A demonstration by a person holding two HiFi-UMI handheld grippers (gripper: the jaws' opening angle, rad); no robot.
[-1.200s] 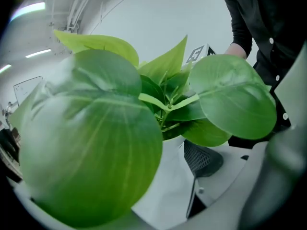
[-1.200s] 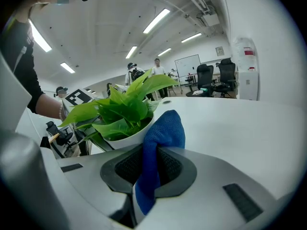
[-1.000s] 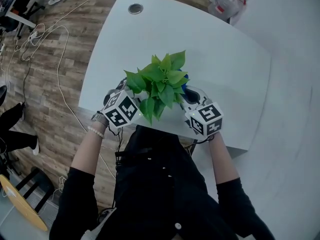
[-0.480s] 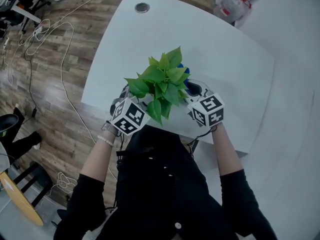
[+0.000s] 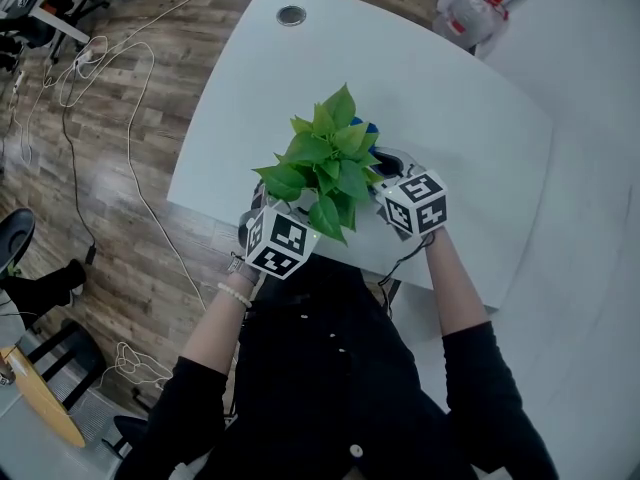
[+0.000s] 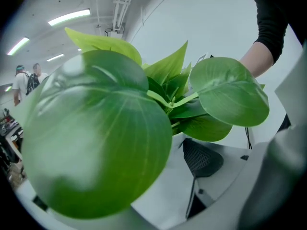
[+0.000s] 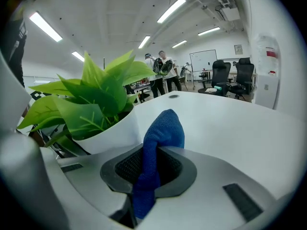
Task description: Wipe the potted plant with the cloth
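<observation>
The potted plant [image 5: 325, 163], green-leaved in a white pot [image 7: 112, 133], stands near the front edge of the white table [image 5: 450, 118]. My right gripper [image 7: 153, 157] sits just right of the pot, shut on a blue cloth [image 7: 163, 128] that sticks up from the jaws. From above, a bit of the cloth [image 5: 370, 128] shows beside the leaves. My left gripper [image 5: 278, 243] is at the plant's near-left, under the foliage. In its own view a big leaf [image 6: 96, 138] covers most of the jaws; only one dark pad [image 6: 204, 158] shows.
A round cable hole [image 5: 291, 14] lies at the table's far side. Cables [image 5: 100, 68] trail over the wooden floor at left. A white bag [image 5: 470, 8] sits beyond the far right corner. People [image 7: 160, 78] and office chairs [image 7: 225, 78] are in the background.
My left gripper has slid from the plant's left side round toward its near side, closer to the table edge. The right gripper stays beside the pot with the cloth.
</observation>
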